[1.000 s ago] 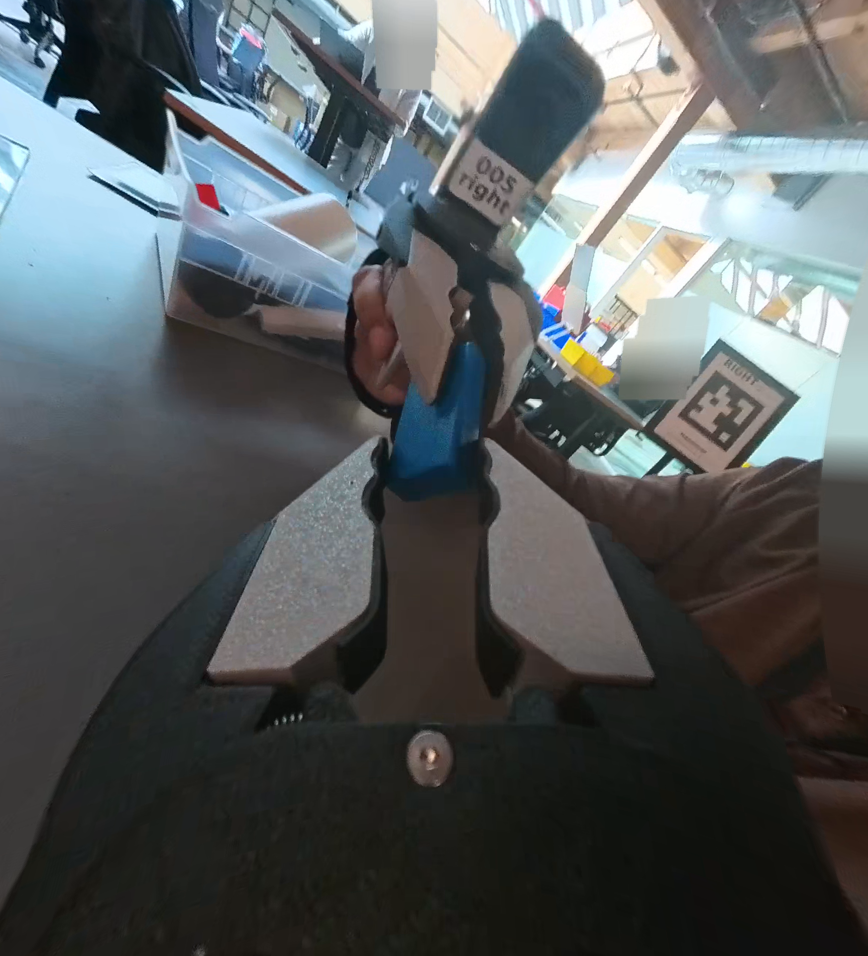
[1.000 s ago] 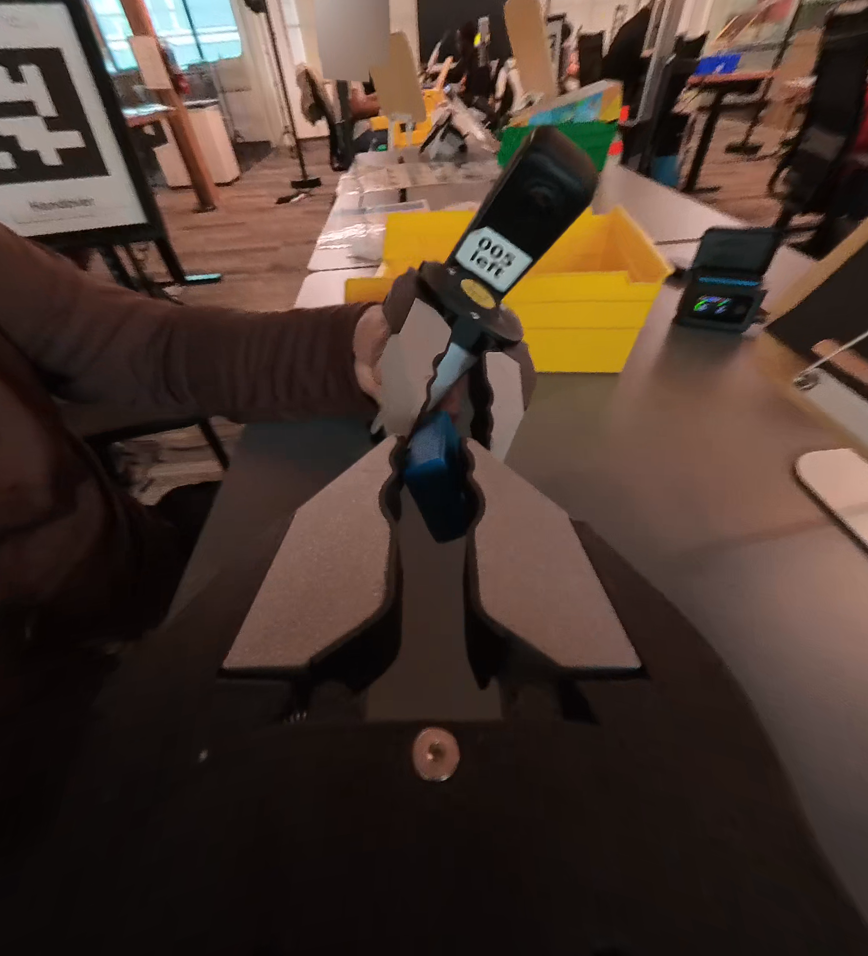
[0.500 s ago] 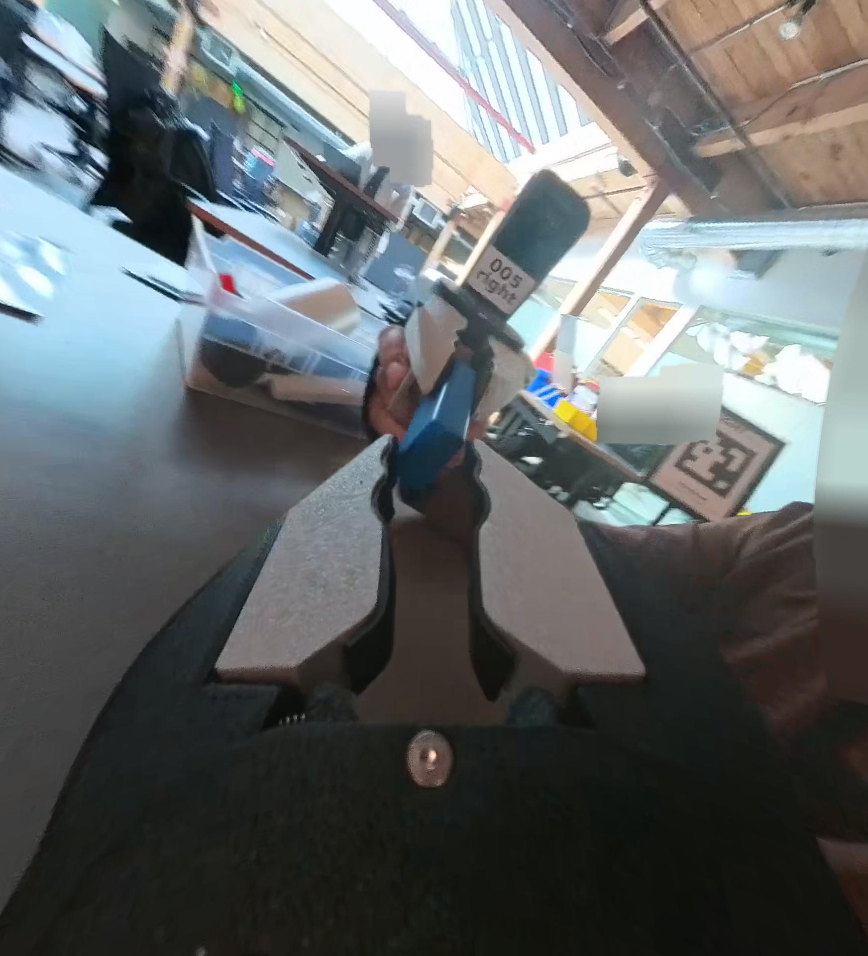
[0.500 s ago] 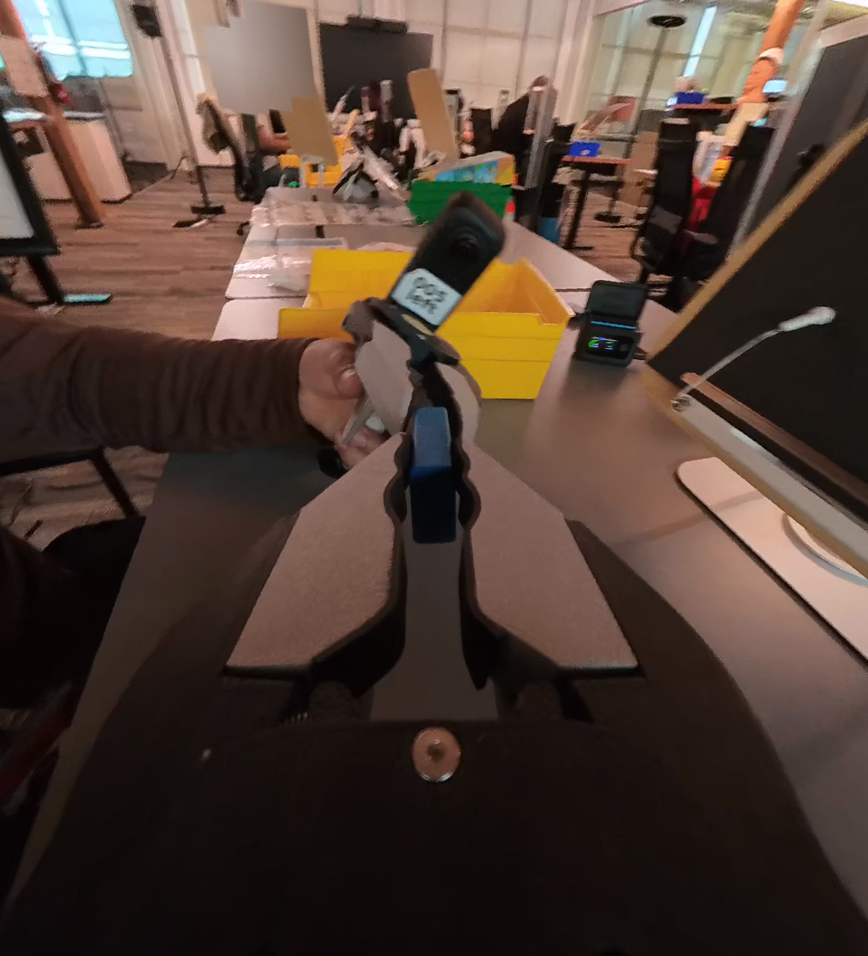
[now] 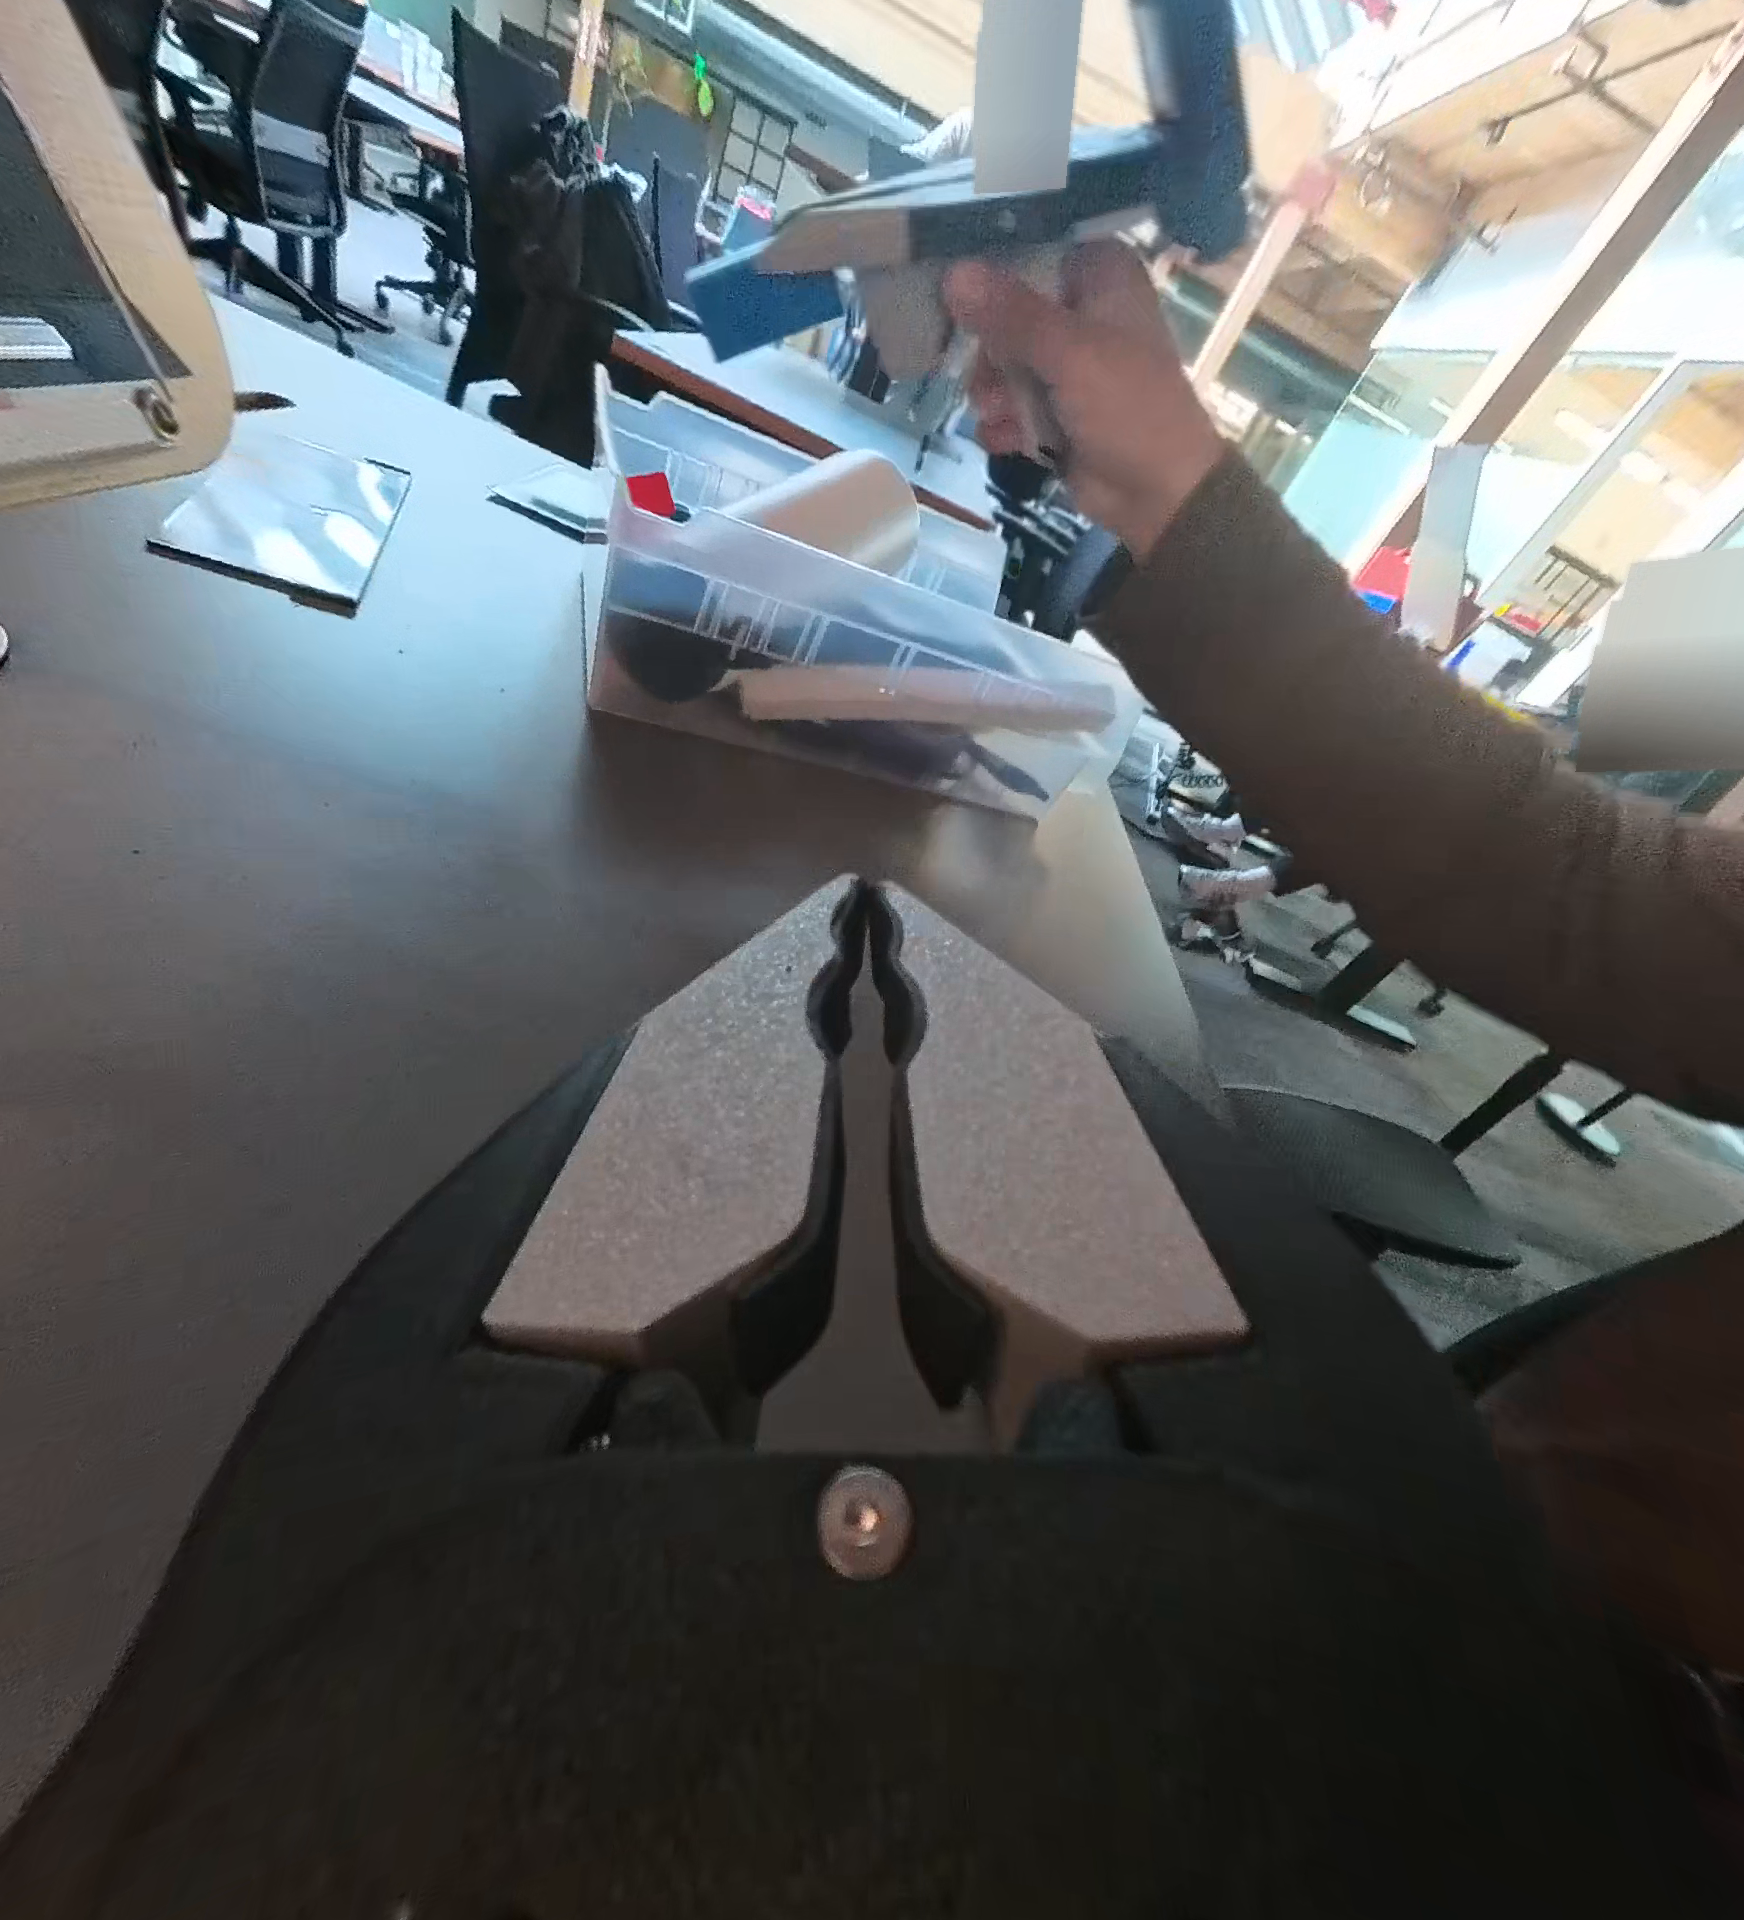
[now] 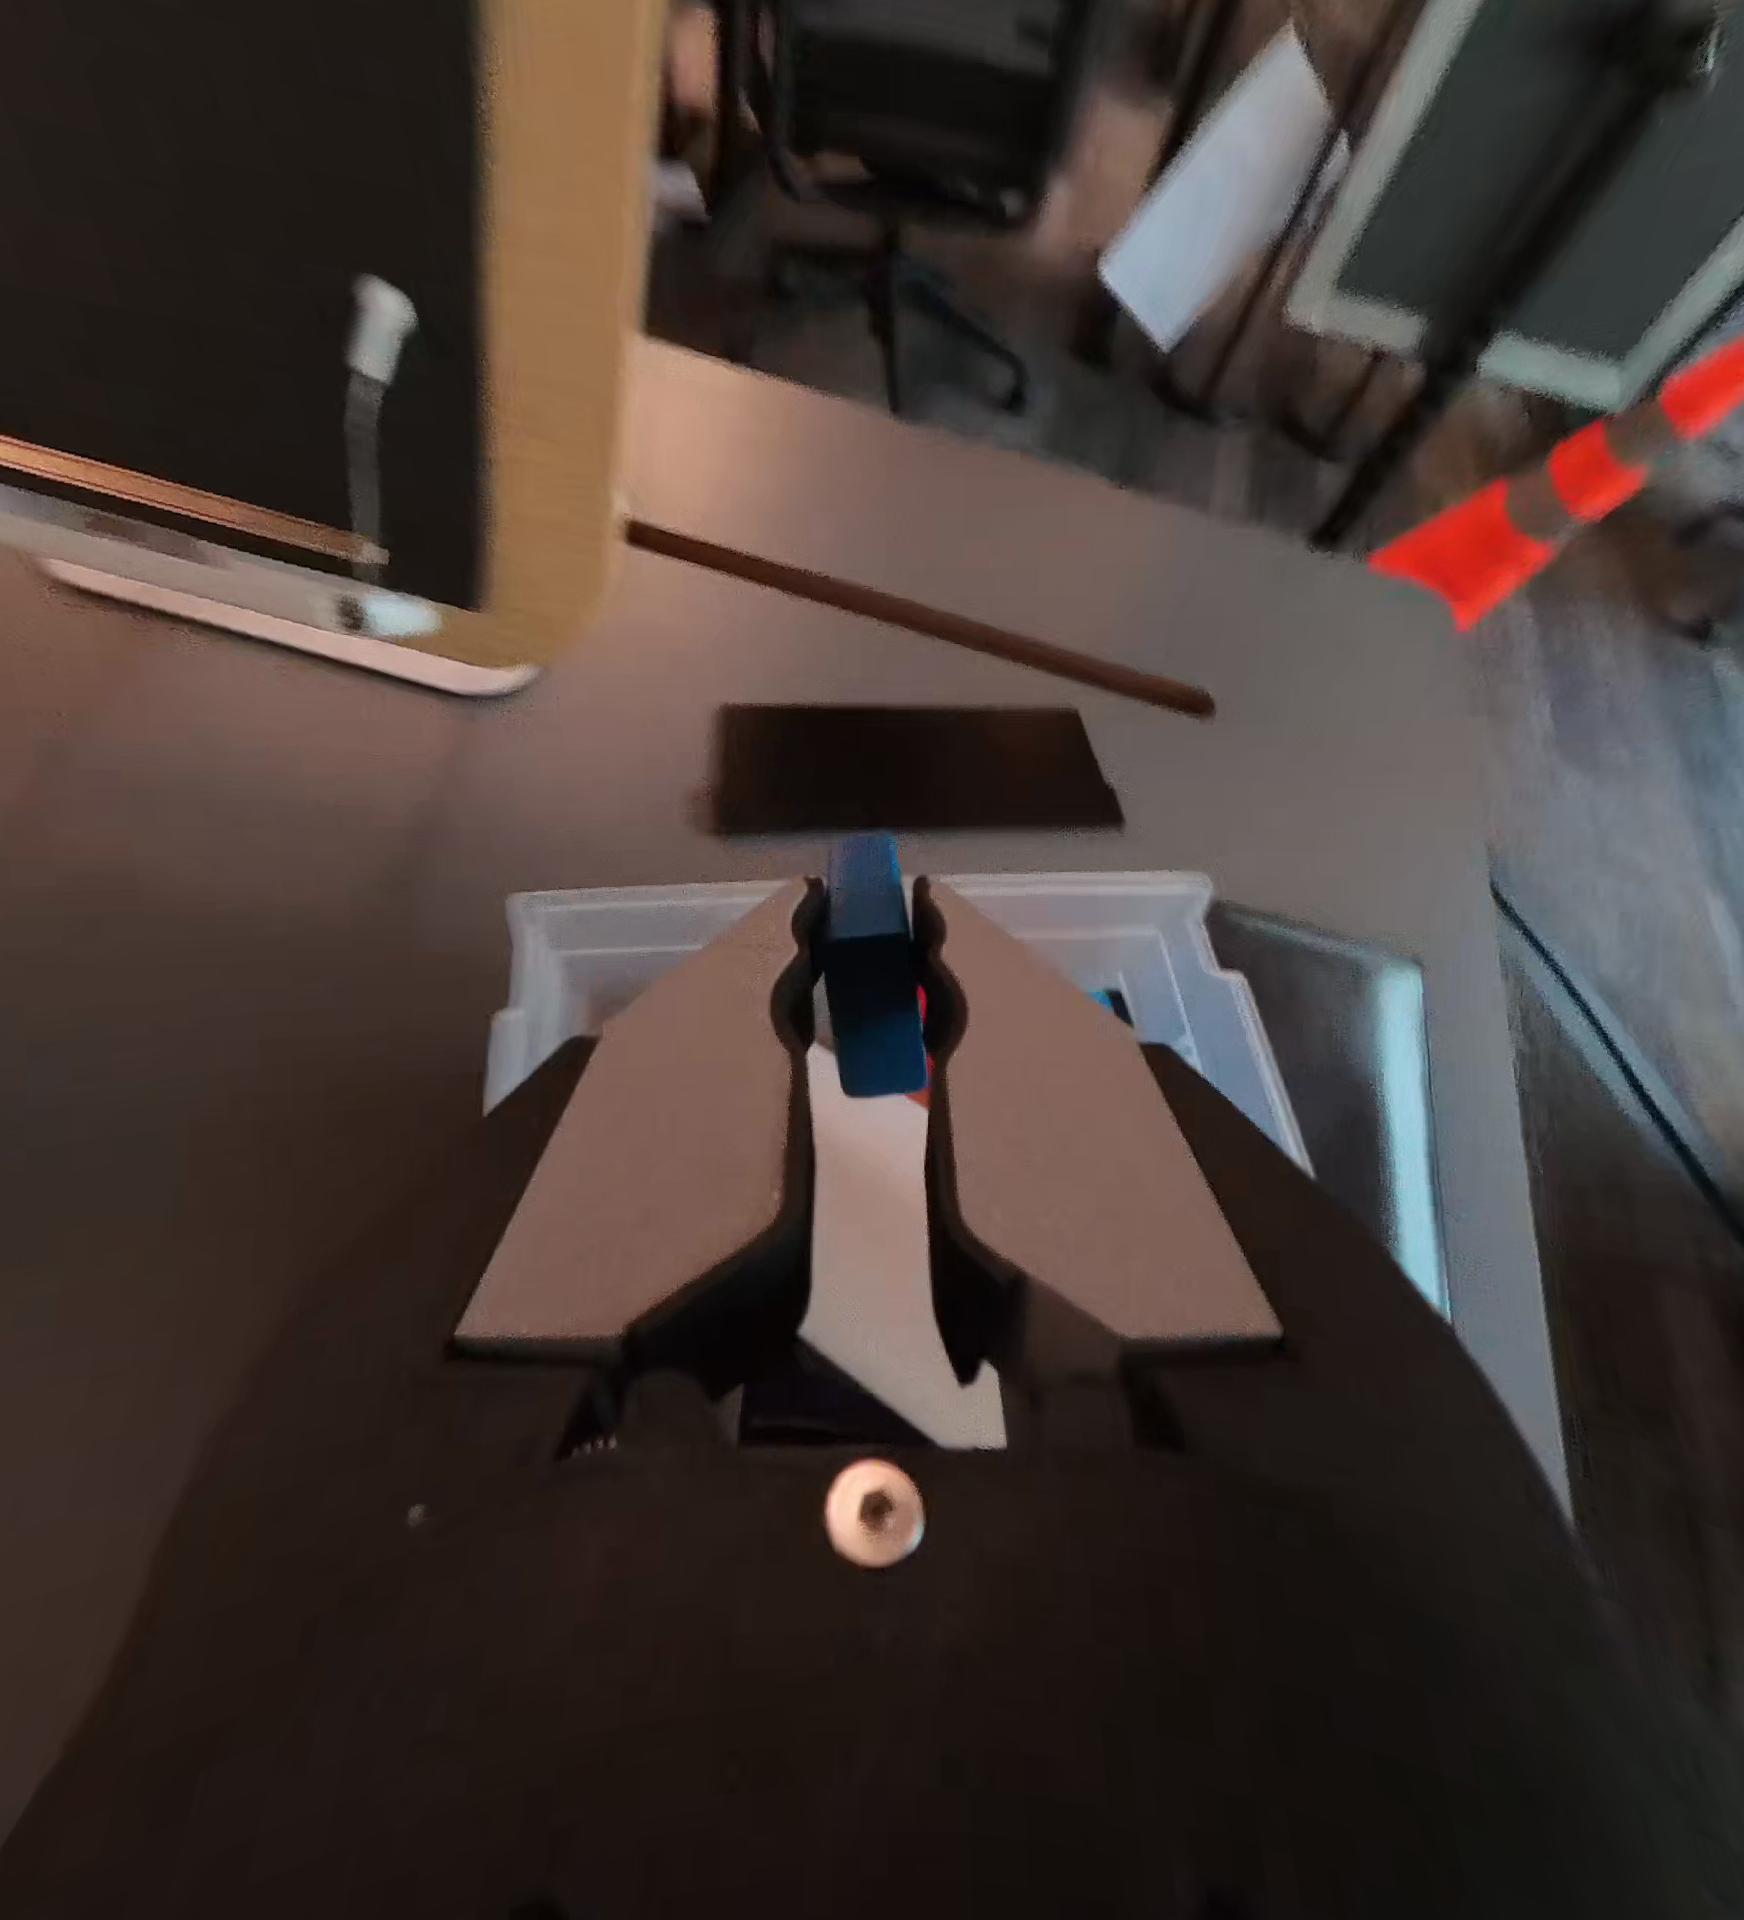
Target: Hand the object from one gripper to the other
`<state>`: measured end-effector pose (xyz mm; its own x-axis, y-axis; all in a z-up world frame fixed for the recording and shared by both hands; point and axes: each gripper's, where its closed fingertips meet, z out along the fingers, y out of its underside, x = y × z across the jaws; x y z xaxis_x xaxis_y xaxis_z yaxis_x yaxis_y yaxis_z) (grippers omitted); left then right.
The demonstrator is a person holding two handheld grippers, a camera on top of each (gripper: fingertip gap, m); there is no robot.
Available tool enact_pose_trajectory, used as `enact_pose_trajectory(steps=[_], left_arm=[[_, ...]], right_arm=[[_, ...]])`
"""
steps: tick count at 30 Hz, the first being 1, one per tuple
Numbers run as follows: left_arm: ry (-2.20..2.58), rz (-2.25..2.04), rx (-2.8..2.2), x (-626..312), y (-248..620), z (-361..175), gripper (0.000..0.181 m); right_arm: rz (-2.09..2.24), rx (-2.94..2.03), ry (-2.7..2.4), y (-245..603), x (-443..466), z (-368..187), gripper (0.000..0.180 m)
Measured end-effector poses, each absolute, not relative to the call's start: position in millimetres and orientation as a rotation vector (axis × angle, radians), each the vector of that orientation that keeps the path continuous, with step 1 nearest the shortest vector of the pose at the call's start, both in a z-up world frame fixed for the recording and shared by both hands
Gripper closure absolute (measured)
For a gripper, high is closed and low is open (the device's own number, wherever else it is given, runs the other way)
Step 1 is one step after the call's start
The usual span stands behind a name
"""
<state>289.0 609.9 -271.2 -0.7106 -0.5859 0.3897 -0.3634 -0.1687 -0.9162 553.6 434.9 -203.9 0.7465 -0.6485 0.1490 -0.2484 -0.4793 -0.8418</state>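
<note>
Left wrist view: left hand-held gripper (image 5: 866,902), fingers pressed together, empty, above dark bench (image 5: 224,831). Right hand-held gripper (image 5: 743,272) raised above clear bin (image 5: 826,665), clamped on blue block (image 5: 759,303); a hand (image 5: 1076,384) grips it.

Right wrist view (blurred): right hand-held gripper (image 6: 866,899), fingers closed on blue block (image 6: 873,987), directly over the clear bin (image 6: 556,935). Black flat pad (image 6: 909,769) on bench beyond.

We note a dark surface (image 5: 224,831), black office chairs (image 5: 296,177), timber beams (image 5: 1574,281), daylit glass partitions (image 5: 1574,416).
</note>
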Motion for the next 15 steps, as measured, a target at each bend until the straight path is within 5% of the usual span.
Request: enact_pose_trajectory(steps=[6, 15], left_arm=[[1.951, -1.951, -1.114, 289.4, 606.7, -278.8, 0.181], [2.069, -1.78, -1.105, 290.5, 594.2, -299.2, 0.179]], right_arm=[[-0.55, -2.261, 0.881, 408.8, 583.6, -250.7, 0.144], [-0.251, -2.059, 0.496, 528.0, 466.3, -185.3, 0.118]])
